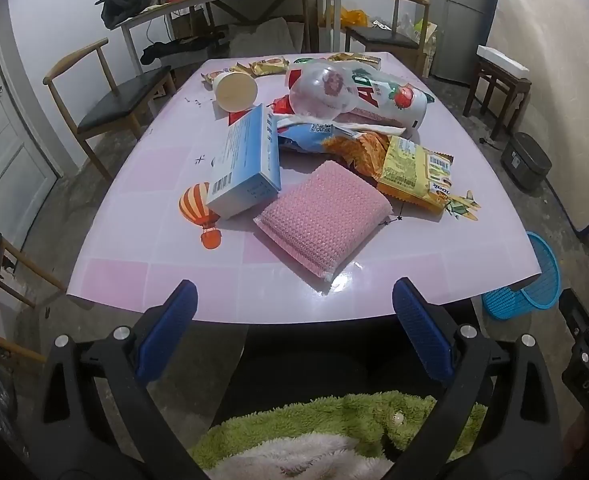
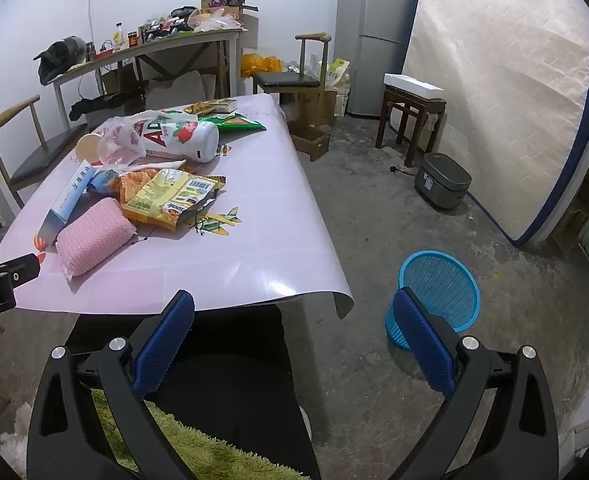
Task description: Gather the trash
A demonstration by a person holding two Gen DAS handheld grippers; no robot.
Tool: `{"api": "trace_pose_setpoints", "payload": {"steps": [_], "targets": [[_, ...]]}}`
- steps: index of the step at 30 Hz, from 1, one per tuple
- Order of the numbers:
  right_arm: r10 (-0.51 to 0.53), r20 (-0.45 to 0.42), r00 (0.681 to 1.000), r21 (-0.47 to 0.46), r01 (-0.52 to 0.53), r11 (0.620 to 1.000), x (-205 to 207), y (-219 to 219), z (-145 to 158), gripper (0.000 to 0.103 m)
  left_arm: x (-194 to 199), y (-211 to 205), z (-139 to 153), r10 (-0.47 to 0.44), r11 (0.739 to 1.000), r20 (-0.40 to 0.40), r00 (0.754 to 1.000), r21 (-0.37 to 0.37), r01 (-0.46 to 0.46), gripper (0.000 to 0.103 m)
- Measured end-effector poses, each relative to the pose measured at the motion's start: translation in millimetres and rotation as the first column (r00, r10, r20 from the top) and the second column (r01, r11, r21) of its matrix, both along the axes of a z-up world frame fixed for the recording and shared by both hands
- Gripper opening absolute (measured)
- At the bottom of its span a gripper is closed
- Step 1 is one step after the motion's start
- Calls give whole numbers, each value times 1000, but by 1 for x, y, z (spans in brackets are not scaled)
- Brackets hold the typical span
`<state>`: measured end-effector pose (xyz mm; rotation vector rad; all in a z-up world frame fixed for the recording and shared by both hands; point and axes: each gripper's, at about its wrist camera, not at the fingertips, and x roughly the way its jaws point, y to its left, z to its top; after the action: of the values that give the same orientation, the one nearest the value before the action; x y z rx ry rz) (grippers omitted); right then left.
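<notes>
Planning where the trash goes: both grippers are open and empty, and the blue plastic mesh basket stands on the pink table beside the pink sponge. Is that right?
Not quite. The blue plastic mesh basket sits on the concrete floor off the pink table, as the right wrist view shows. The rest holds: the left gripper and right gripper are open and empty, and the pink sponge lies on the table.

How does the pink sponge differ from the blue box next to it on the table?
The pink sponge is soft-looking and bumpy; the blue box is rigid, smooth and printed with a barcode. The sponge lies flat; the box stands on a long edge. The sponge is nearer the grippers. Both rest on the pink table, untouched.
</notes>
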<state>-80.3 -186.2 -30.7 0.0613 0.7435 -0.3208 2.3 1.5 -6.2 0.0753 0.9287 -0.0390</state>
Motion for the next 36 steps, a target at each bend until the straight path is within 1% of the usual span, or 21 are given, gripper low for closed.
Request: {"api": "trace_pose_setpoints", "payload": {"steps": [1, 12, 17, 20, 33, 36], "targets": [[0, 0, 1000, 0, 0, 1000, 0, 7, 2, 97, -3, 0, 2, 1, 1000, -1, 1000, 0, -1, 94], [0, -2, 1000, 3, 0, 1000, 2, 9, -4, 97, -2, 1, 1, 0, 1000, -4, 1000, 0, 0, 94], [1, -4, 1000, 2, -1, 1000, 2, 8, -5, 97, -2, 0, 1, 0, 1000, -6, 1000, 0, 0, 94], [0, -3, 1000, 5, 0, 1000, 2, 7, -5, 97, -1, 2, -4, 1, 1000, -8, 1000, 0, -1, 94], [0, -5, 1000, 9, 0, 1000, 1, 9, -5, 97, 0, 1, -4, 0, 1000, -11, 1000, 3, 0, 94], [1, -7, 1000, 13, -1, 1000, 4, 5, -10, 97, 0, 1, -4, 0, 1000, -12, 1000, 2, 0, 94]]}}
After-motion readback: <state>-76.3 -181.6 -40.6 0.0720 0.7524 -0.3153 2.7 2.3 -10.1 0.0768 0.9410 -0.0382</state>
